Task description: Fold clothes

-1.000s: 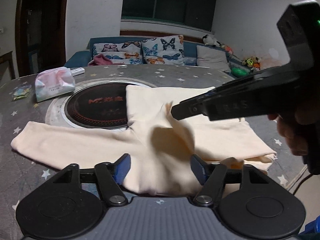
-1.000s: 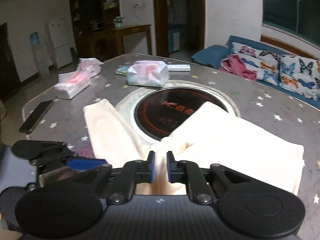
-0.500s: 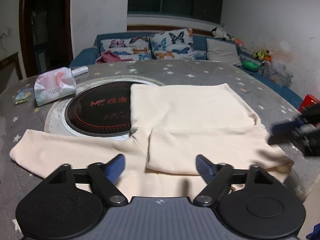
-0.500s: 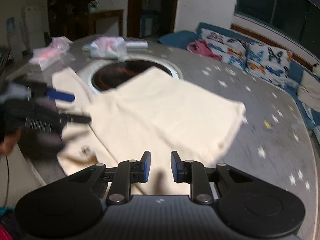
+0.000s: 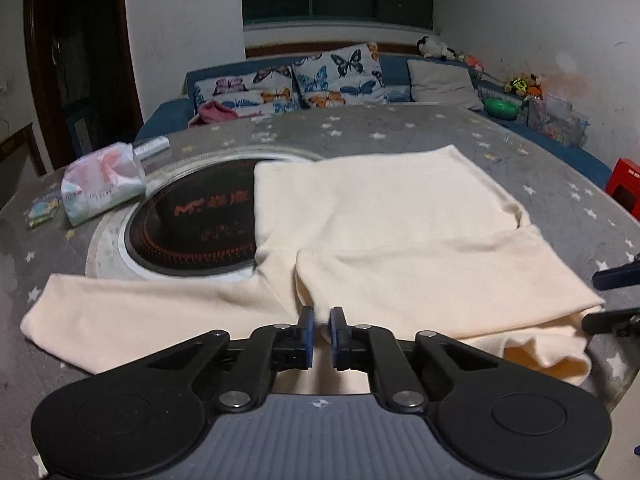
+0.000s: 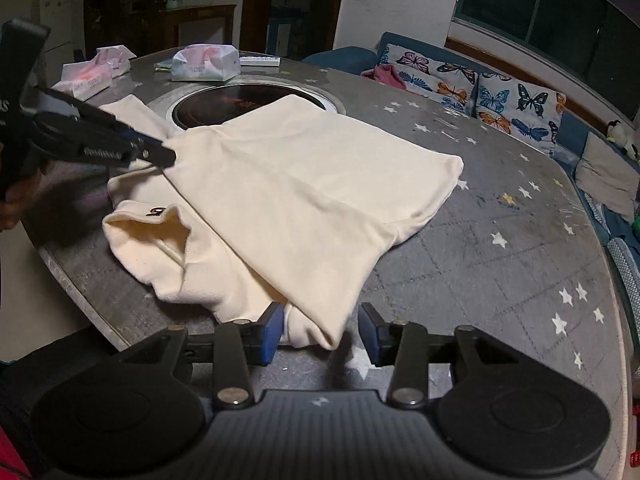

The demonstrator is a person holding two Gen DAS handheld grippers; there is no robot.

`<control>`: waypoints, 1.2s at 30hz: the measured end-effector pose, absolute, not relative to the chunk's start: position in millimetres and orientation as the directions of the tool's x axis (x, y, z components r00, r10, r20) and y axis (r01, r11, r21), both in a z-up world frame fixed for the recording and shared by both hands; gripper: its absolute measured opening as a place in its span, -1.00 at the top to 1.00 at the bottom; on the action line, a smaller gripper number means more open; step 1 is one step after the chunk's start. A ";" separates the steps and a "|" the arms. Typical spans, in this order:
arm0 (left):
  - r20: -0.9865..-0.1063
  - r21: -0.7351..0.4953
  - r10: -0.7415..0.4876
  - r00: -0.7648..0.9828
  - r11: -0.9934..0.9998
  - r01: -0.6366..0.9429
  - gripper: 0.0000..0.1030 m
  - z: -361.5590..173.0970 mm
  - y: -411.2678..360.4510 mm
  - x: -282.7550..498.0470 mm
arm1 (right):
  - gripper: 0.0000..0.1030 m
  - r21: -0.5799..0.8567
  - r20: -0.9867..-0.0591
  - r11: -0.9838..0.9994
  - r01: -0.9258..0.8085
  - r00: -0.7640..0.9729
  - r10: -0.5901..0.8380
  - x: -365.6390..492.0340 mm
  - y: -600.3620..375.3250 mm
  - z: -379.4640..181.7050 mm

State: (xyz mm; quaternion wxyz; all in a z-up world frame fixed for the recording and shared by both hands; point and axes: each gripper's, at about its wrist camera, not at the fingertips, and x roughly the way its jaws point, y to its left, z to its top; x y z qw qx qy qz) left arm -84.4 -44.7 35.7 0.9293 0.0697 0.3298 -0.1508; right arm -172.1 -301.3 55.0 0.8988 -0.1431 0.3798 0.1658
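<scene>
A cream long-sleeved shirt [image 5: 380,208] lies flat on the grey star-patterned table [image 5: 400,128]. One sleeve is folded across its body and the other stretches out to the left. My left gripper [image 5: 322,322] is closing, and its blue pads pinch a small ridge of cloth at the near edge, beside the folded sleeve's end. The right wrist view shows the same left gripper [image 6: 164,156] gripping the shirt [image 6: 300,184]. My right gripper [image 6: 320,330] is opening, with the shirt's near corner loose between its pads. It also shows at the right edge as the right gripper [image 5: 612,296].
A round black induction hob [image 5: 192,220] is set into the table, partly under the shirt. A tissue pack [image 5: 102,186] and a remote [image 6: 260,60] lie beyond it, and another pack [image 6: 92,74] sits further left. The table edge [image 6: 64,264] runs near the collar. A sofa [image 5: 332,76] stands behind.
My left jaws went from wide open to nearly shut on the shirt. My right gripper laid the sleeve across the body, let go, swung to the shirt's right end and spread its jaws.
</scene>
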 end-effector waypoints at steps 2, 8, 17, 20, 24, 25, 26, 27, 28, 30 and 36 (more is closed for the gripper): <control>-0.620 0.022 -0.246 0.745 0.944 0.330 0.85 44.1 -45.9 -85.1 | 0.19 -0.136 -0.726 0.903 -0.407 0.661 0.189 -172.8 -299.9 54.5; -0.565 -0.009 -0.305 0.767 0.931 0.364 0.85 77.5 -55.6 -84.9 | 0.01 -0.203 -0.702 0.886 -0.418 0.692 0.166 -172.6 -285.6 50.7; -0.472 -0.015 -0.400 0.785 0.894 0.447 0.85 133.1 -83.5 -81.2 | -0.03 -0.249 -0.663 0.896 -0.368 0.739 0.119 -166.3 -276.8 44.5; -0.446 -0.001 -0.421 0.790 0.883 0.469 0.85 144.7 -93.0 -82.5 | -0.03 -0.292 -0.636 0.897 -0.331 0.768 0.077 -167.6 -278.3 44.5; -0.435 0.000 -0.434 0.789 0.876 0.481 0.85 148.7 -98.0 -84.1 | -0.04 -0.312 -0.627 0.902 -0.297 0.778 0.039 -169.6 -286.7 44.3; -0.438 -0.002 -0.434 0.787 0.876 0.482 0.85 147.0 -97.3 -84.8 | -0.06 -0.322 -0.624 0.901 -0.290 0.781 0.028 -171.0 -288.5 43.8; -0.443 -0.004 -0.435 0.784 0.876 0.483 0.85 144.8 -96.3 -85.6 | -0.08 -0.347 -0.617 0.895 -0.281 0.787 0.008 -172.8 -289.4 42.8; -0.447 -0.006 -0.435 0.782 0.875 0.484 0.85 142.6 -95.3 -86.4 | -0.08 -0.372 -0.610 0.888 -0.271 0.792 -0.013 -174.6 -290.3 41.8; -0.451 -0.008 -0.435 0.779 0.875 0.484 0.85 140.4 -94.2 -87.1 | -0.09 -0.389 -0.605 0.883 -0.260 0.796 -0.032 -175.9 -292.1 41.2; -0.471 -0.011 -0.431 0.770 0.875 0.483 0.85 130.7 -89.1 -90.6 | -0.09 -0.411 -0.602 0.879 -0.240 0.796 -0.065 -176.5 -297.1 40.2; -0.572 -0.006 -0.375 0.730 0.891 0.453 0.85 83.8 -68.7 -101.3 | -0.20 -0.376 -0.626 0.899 -0.225 0.777 -0.068 -177.9 -314.3 36.6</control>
